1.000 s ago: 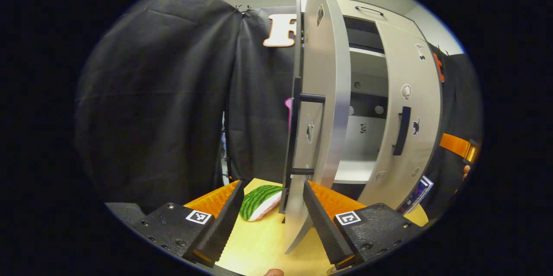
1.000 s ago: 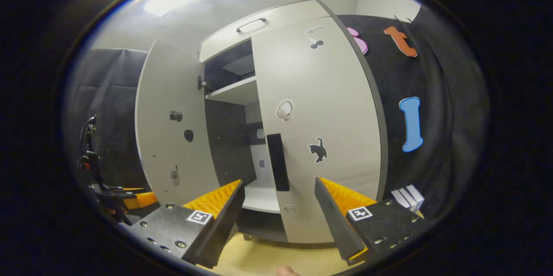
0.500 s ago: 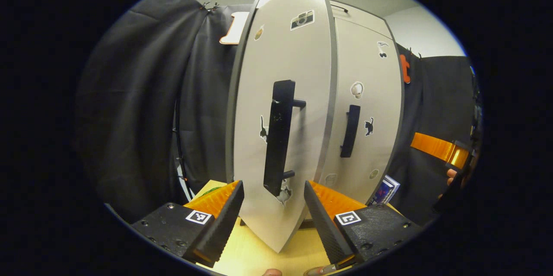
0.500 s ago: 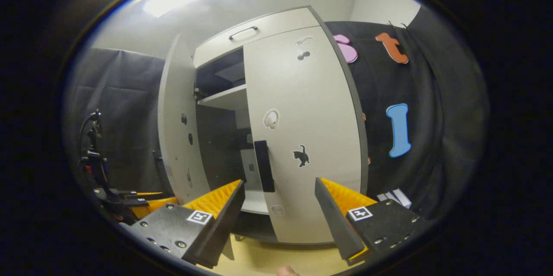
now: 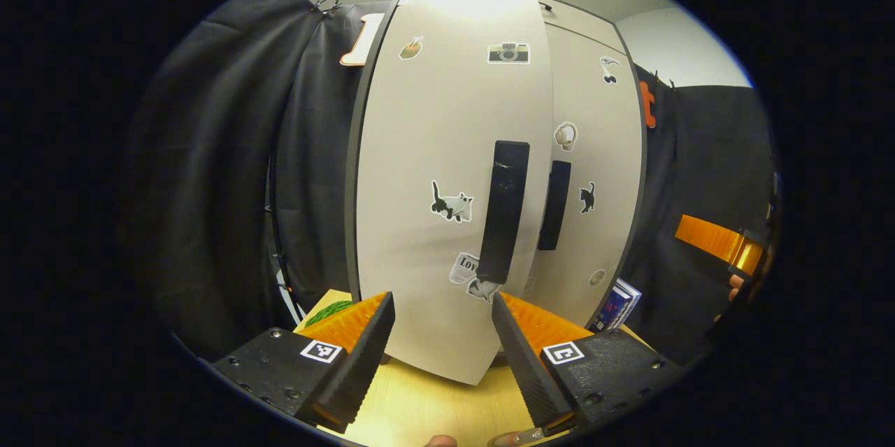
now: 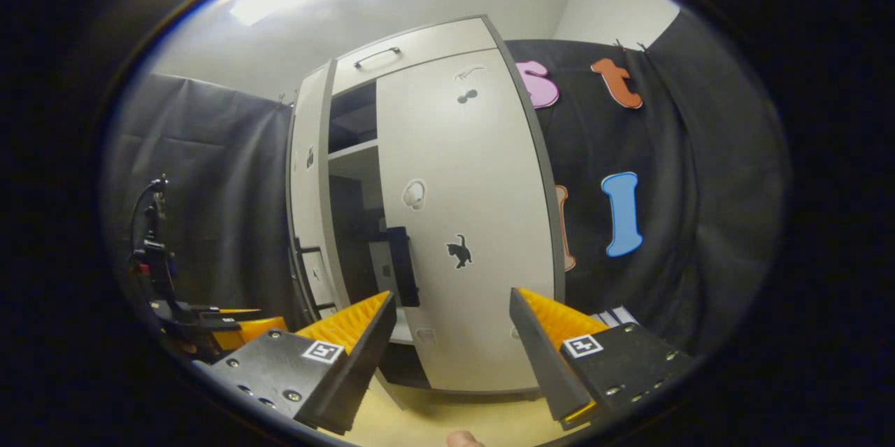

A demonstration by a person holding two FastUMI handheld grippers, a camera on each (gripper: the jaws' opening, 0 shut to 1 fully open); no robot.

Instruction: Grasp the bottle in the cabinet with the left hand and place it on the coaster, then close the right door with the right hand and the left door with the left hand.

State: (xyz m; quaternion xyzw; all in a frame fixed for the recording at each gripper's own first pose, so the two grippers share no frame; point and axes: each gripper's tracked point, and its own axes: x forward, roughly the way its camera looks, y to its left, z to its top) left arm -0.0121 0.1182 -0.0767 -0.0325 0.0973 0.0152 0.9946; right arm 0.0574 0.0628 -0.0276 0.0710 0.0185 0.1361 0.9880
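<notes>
On the table (image 5: pixel 419 405), the cabinet's left door (image 5: pixel 447 174) stands slightly ajar.

pale grey cabinet doors (image 5: pixel 447 153), black handles (image 5: pixel 503 213)

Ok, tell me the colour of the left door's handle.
Black, a vertical bar handle on the pale grey left door; clearest in the left gripper view.

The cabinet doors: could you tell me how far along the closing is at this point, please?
Done: the right door looks flush with the cabinet. In hand: the left door is nearly shut, but the right gripper view shows a gap with a shelf visible inside. The left gripper is open near it. Left: push it fully closed. The bottle and coaster cannot be checked here.
</notes>
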